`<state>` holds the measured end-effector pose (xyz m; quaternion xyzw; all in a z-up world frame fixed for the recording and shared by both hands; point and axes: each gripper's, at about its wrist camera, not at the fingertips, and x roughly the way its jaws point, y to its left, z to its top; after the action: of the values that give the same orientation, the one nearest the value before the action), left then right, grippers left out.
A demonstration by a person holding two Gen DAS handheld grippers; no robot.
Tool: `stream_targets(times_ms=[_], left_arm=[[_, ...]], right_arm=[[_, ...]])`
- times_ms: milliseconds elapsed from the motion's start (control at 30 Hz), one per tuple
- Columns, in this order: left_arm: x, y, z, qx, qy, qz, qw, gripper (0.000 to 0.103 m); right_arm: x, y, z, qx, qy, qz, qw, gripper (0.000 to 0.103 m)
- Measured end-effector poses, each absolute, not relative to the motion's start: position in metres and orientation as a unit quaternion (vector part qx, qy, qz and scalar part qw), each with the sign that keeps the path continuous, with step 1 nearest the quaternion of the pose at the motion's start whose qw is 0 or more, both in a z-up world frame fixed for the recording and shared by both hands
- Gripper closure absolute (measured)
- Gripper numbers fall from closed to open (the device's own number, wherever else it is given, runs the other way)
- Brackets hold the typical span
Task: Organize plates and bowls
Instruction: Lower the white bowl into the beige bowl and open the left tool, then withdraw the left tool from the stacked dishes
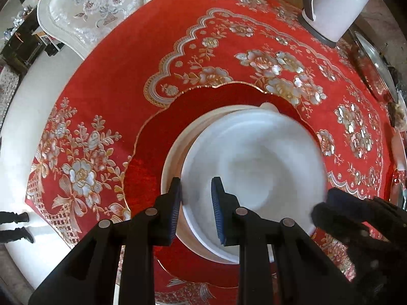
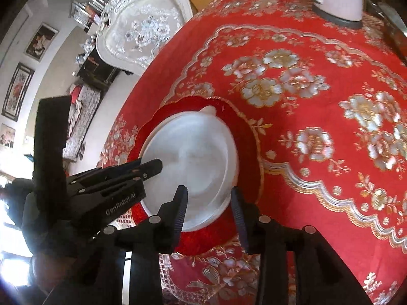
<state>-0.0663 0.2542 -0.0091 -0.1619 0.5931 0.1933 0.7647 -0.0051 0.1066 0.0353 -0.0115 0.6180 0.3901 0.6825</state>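
Note:
On the red flowered tablecloth [image 1: 229, 38] a white bowl [image 1: 254, 157] sits in a wider cream-rimmed dish [image 1: 170, 162]. The bowl looks blurred. A small white tab [image 1: 269, 106] pokes out at the far rim. My left gripper [image 1: 197, 203] is open, one finger outside the bowl's near-left rim and one inside. My right gripper [image 2: 208, 203] is also open, with its fingers astride the near-right rim of the bowl [image 2: 193, 152]. In the right wrist view, the left gripper [image 2: 150, 167] reaches over the bowl from the left. The right gripper [image 1: 330, 211] shows as a blurred dark shape in the left wrist view.
A white jug on a grey base [image 1: 333, 5] stands at the far right of the table. A glass-lidded dish [image 1: 376, 66] lies at the right edge. A white carved chair [image 1: 94, 7] stands beyond the table's far left. A person's shoes [image 1: 15, 226] are on the floor at left.

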Motion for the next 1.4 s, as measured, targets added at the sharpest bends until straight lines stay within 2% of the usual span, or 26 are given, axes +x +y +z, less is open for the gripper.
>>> stream_targets(times_ms=[167, 267, 333, 500, 767, 1133, 1400], left_arm=[[-0.062, 0.244, 0.011, -0.144, 0.568, 0.202, 0.784, 0.079], [-0.057, 0.233, 0.022, -0.134, 0.556, 0.199, 0.796, 0.067], [-0.051, 0.222, 0.030, -0.123, 0.544, 0.196, 0.807, 0.058], [-0.034, 0.190, 0.051, -0.095, 0.516, 0.191, 0.830, 0.032], [-0.009, 0.150, 0.087, -0.060, 0.474, 0.171, 0.862, 0.030], [-0.007, 0.164, 0.100, -0.077, 0.467, 0.199, 0.858, 0.030], [0.011, 0.115, 0.103, -0.065, 0.460, 0.151, 0.873, 0.030]], right_arm=[[0.004, 0.080, 0.048, -0.004, 0.604, 0.369, 0.706, 0.065], [0.009, 0.064, 0.053, -0.001, 0.598, 0.352, 0.720, 0.062], [0.013, 0.052, 0.056, 0.000, 0.592, 0.340, 0.730, 0.056], [0.027, 0.017, 0.065, 0.003, 0.580, 0.302, 0.756, 0.053], [0.046, -0.043, 0.067, 0.041, 0.582, 0.252, 0.772, 0.050], [0.052, -0.073, 0.065, 0.060, 0.588, 0.237, 0.771, 0.049], [0.054, -0.096, 0.072, 0.062, 0.579, 0.223, 0.782, 0.049]])
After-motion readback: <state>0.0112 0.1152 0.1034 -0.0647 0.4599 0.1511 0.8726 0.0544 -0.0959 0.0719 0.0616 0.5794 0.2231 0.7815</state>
